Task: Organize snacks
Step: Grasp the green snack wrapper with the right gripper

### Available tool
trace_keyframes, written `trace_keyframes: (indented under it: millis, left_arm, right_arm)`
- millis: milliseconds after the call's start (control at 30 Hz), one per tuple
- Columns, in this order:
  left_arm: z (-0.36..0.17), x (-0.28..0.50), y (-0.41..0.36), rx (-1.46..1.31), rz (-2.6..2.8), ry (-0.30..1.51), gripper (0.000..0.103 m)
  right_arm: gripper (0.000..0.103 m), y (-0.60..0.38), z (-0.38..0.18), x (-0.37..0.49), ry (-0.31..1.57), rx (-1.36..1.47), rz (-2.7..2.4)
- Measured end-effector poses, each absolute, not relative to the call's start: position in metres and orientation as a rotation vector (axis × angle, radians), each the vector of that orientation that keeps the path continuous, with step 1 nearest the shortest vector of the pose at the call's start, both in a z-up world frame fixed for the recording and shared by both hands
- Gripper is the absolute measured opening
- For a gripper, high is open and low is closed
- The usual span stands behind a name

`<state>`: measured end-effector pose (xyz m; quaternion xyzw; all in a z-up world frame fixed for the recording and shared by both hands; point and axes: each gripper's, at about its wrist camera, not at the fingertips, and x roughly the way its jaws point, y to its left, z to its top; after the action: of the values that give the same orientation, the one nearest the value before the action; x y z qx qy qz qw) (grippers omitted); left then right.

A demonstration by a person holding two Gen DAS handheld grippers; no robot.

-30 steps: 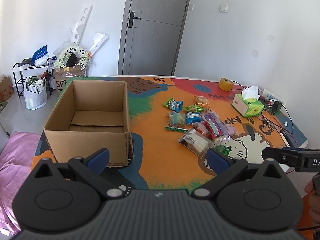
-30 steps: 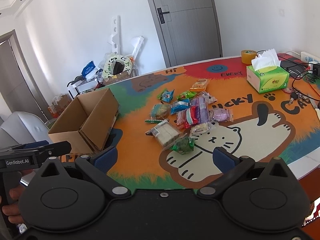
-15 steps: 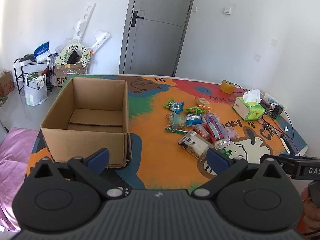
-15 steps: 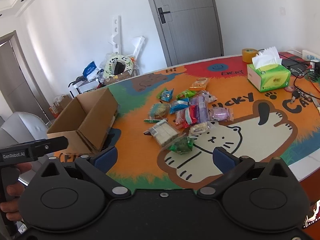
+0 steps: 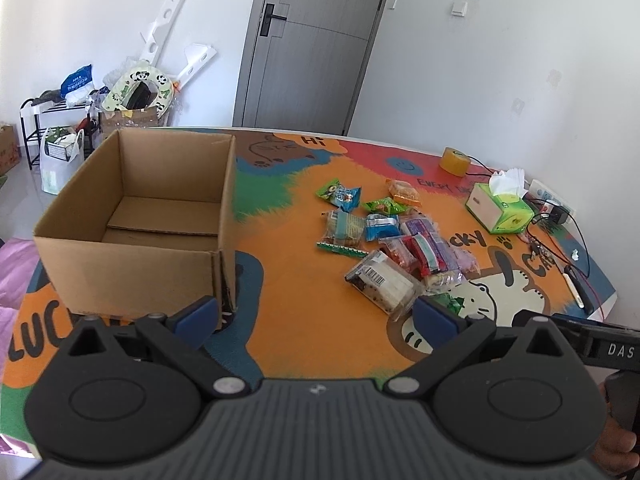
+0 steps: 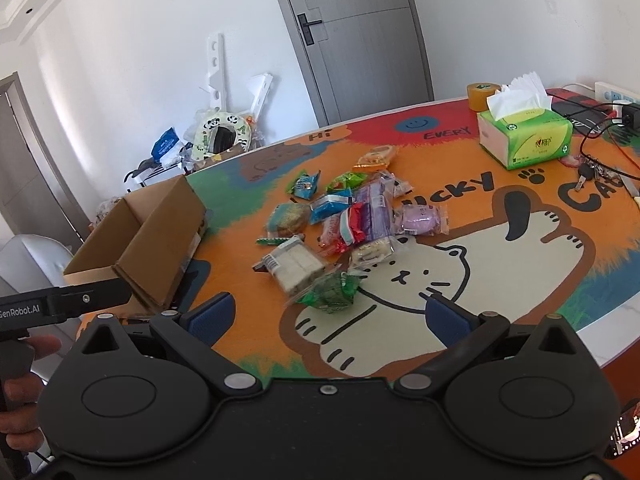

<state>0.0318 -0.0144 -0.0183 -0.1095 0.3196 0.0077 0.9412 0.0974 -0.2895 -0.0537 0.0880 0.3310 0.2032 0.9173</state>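
Over on the left of the table stands an open brown cardboard box [image 5: 132, 216], and what shows of its floor is bare. Near it the left gripper [image 5: 316, 314] hovers above the near edge of the bright cartoon-cat table mat [image 5: 304, 280], jaws spread wide with nothing between them. Right of the box, well apart from it, lies the heap of small wrapped snacks [image 6: 340, 220]: green, blue, purple and red packets overlapping, with a clear-wrapped pack of pale biscuits [image 6: 294, 266] and a crinkled green packet [image 6: 332, 290] nearest. The right gripper [image 6: 330, 318] hangs just short of that green packet, jaws also wide apart and holding nothing. Farther right sit a green tissue box [image 6: 524, 136] and a roll of yellow tape [image 6: 482, 96], with tangled cables beyond.

By my reckoning nothing is sorted yet; this is the approach to a first pick. The next move calls for lowering the right gripper over the green packet, closing on its thin wrapper without dragging its neighbours, then carrying it left to the box.

The box's near inside corner is hidden by its own wall, and the buried packets are hard to tell apart.
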Motion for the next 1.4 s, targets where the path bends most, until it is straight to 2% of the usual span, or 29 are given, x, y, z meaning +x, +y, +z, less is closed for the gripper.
trace_keyframes:
  millis: [467, 533, 600, 800, 867, 1033, 1400]
  left_arm:
    - [-0.049, 0.062, -0.023, -0.230, -0.006, 0.668, 0.100]
    - [-0.053, 0.066, -0.025, -0.229, -0.019, 0.665, 0.100]
    - [-0.056, 0.069, -0.026, -0.230, -0.030, 0.663, 0.100]
    - [-0.068, 0.084, -0.025, -0.247, -0.025, 0.681, 0.099]
    - [-0.071, 0.090, -0.027, -0.248, -0.031, 0.688, 0.098]
    - [-0.073, 0.107, -0.032, -0.247, -0.044, 0.691, 0.098]
    - [-0.083, 0.141, -0.067, -0.211, -0.069, 0.724, 0.098]
  right_arm:
    - [0.101, -0.284, -0.086, 0.119, 0.668, 0.171, 0.393]
    - [0.089, -0.283, -0.092, 0.126, 0.683, 0.190, 0.403]
    - [0.081, -0.280, -0.098, 0.132, 0.703, 0.197, 0.411]
    - [0.079, -0.269, -0.110, 0.148, 0.714, 0.240, 0.442]
    - [0.073, -0.266, -0.113, 0.154, 0.710, 0.237, 0.442]
    - [0.039, -0.268, -0.123, 0.172, 0.778, 0.329, 0.478]
    - [0.036, -0.296, -0.123, 0.170, 0.745, 0.331, 0.398]
